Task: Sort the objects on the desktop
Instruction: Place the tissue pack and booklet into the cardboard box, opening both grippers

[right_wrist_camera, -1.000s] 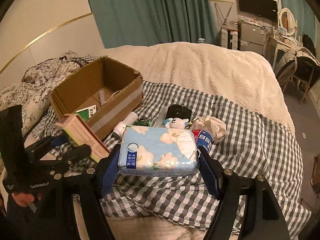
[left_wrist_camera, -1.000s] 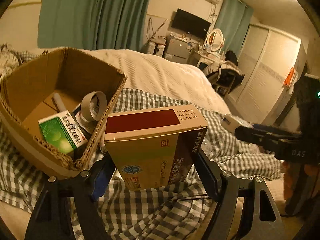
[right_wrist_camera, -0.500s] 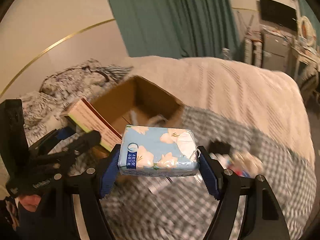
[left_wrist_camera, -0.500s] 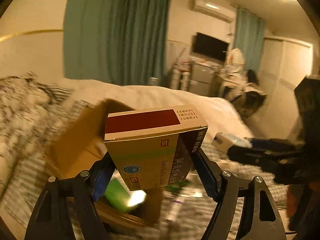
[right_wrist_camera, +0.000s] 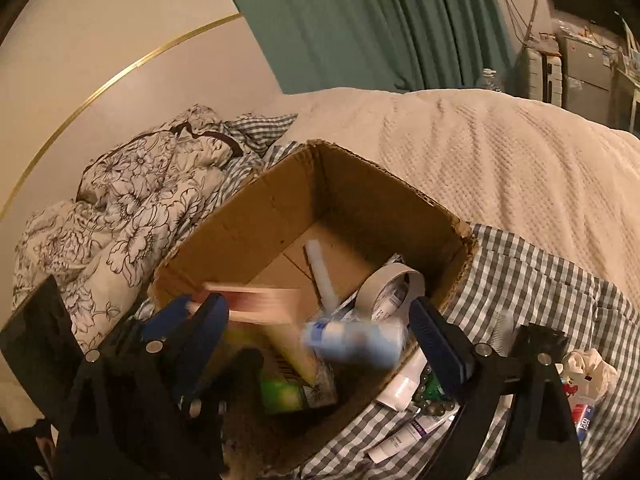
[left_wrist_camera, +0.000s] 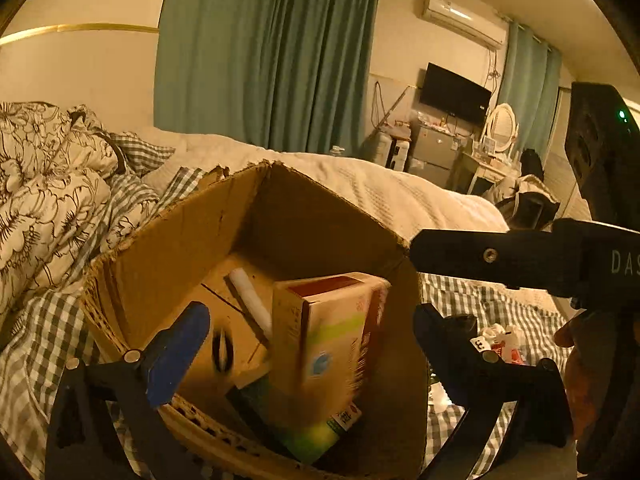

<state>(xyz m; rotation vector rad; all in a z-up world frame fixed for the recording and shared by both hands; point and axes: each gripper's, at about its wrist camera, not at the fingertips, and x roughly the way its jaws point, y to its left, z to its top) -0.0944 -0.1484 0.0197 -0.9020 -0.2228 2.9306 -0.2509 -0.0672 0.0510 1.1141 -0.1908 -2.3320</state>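
Observation:
An open cardboard box point(left_wrist_camera: 180, 240) point(right_wrist_camera: 260, 220) sits on the checked cloth, and both grippers hang over it. My left gripper point(left_wrist_camera: 308, 352) is opening. The brown and red medicine box point(left_wrist_camera: 332, 340) has left its pads and tips down into the carton. My right gripper point(right_wrist_camera: 320, 336) is opening too. The blue flowered tissue pack point(right_wrist_camera: 352, 340) is a blur falling between its fingers, touching neither pad. In the right wrist view the medicine box point(right_wrist_camera: 256, 304) is a blurred streak. A tape roll point(right_wrist_camera: 390, 288), a white tube point(right_wrist_camera: 320, 276) and a green box point(right_wrist_camera: 280, 396) lie inside.
Loose tubes point(right_wrist_camera: 404, 388) and a crumpled white item point(right_wrist_camera: 588, 368) lie on the checked cloth point(right_wrist_camera: 540, 280) right of the carton. A floral duvet point(right_wrist_camera: 132, 200) is bunched at its left. A cream blanket point(right_wrist_camera: 500, 148) covers the bed behind.
Both grippers swung left from the checked cloth to above the carton. Each let go: the medicine box and the tissue pack now drop into the carton.

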